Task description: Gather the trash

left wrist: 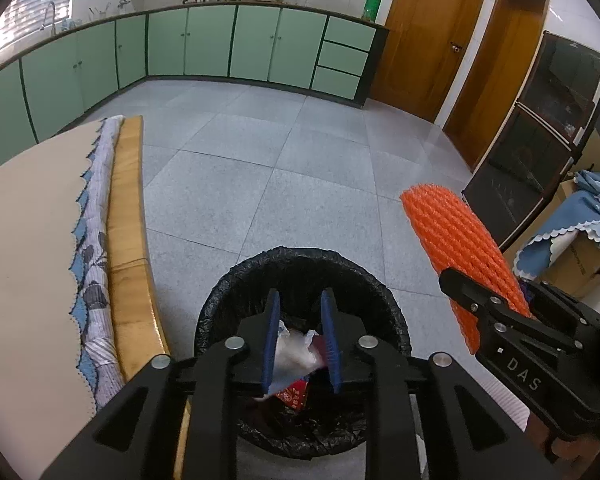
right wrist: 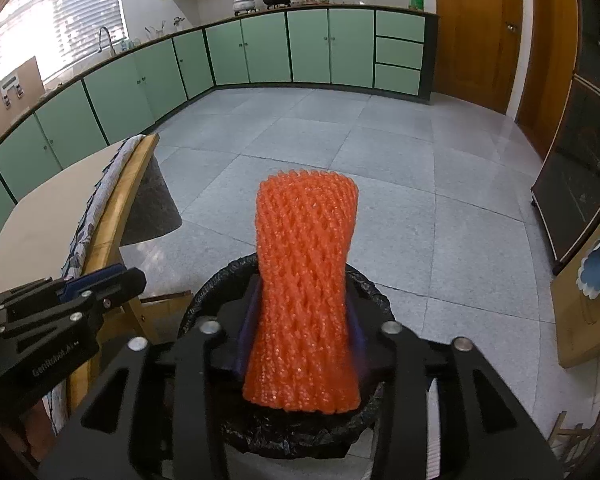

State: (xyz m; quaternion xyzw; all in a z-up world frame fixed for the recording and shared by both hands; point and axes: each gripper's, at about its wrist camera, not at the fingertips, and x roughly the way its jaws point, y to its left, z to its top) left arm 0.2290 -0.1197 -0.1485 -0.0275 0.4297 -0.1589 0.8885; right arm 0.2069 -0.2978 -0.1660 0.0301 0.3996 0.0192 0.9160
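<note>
A round bin with a black liner [left wrist: 300, 264] stands on the floor; it also shows in the right wrist view [right wrist: 376, 304]. Crumpled clear plastic [left wrist: 296, 350] and a red wrapper [left wrist: 294, 396] lie inside it. My left gripper [left wrist: 301, 344] hovers over the bin mouth, open and empty, its blue pads [left wrist: 270, 340] apart. My right gripper [right wrist: 302, 332] is shut on an orange foam net sleeve [right wrist: 306, 280] and holds it upright above the bin. The sleeve [left wrist: 456, 248] and the right gripper [left wrist: 500, 320] show to the right in the left wrist view.
A table with a beige top [left wrist: 24, 248] and a patterned cloth edge [left wrist: 96, 240] stands left of the bin. Green cabinets [left wrist: 236, 46] line the far wall. A dark glass cabinet [left wrist: 540, 128] and cardboard boxes with blue cloth [left wrist: 572, 248] stand to the right.
</note>
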